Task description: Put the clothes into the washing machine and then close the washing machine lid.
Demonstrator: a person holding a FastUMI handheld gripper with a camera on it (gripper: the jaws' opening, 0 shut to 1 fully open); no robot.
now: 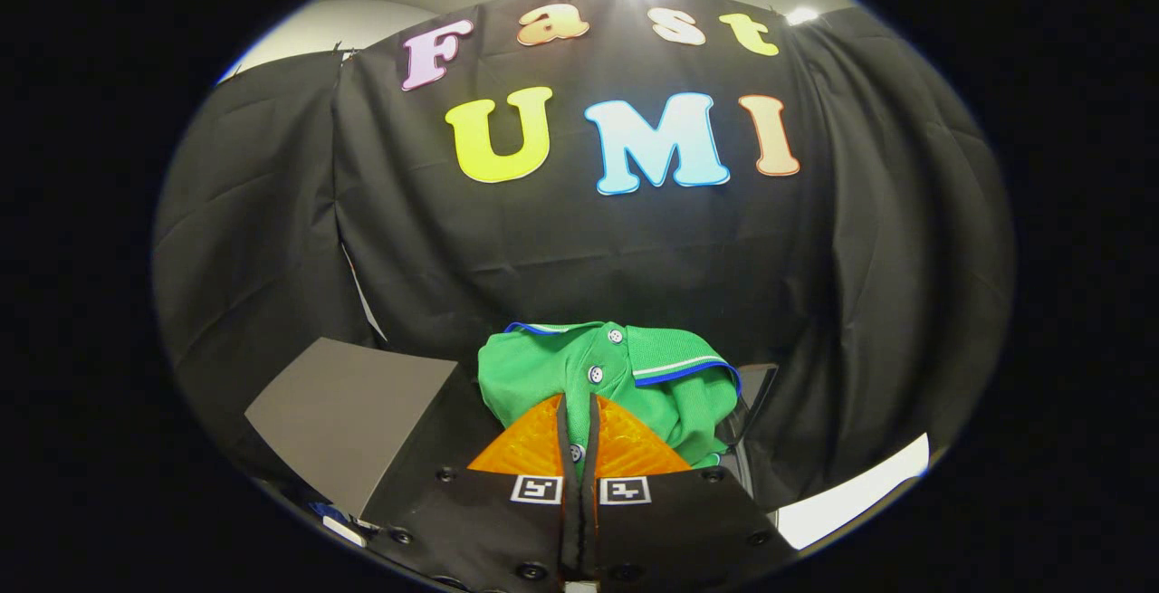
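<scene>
The fingers [578, 421] pinch the green shirt [625, 385] at its button strip, so it bunches just ahead of them. The grey lid [349, 412] lies beside the shirt.

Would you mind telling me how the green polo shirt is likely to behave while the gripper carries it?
The green polo shirt is bunched in soft folds, so it will probably hang limp and droop. The gripper has both fingers shut on a narrow pinch near the buttons, so loose cloth may swing or snag. It looks light for its bulk, knit fabric, unlikely to slip easily.
</scene>
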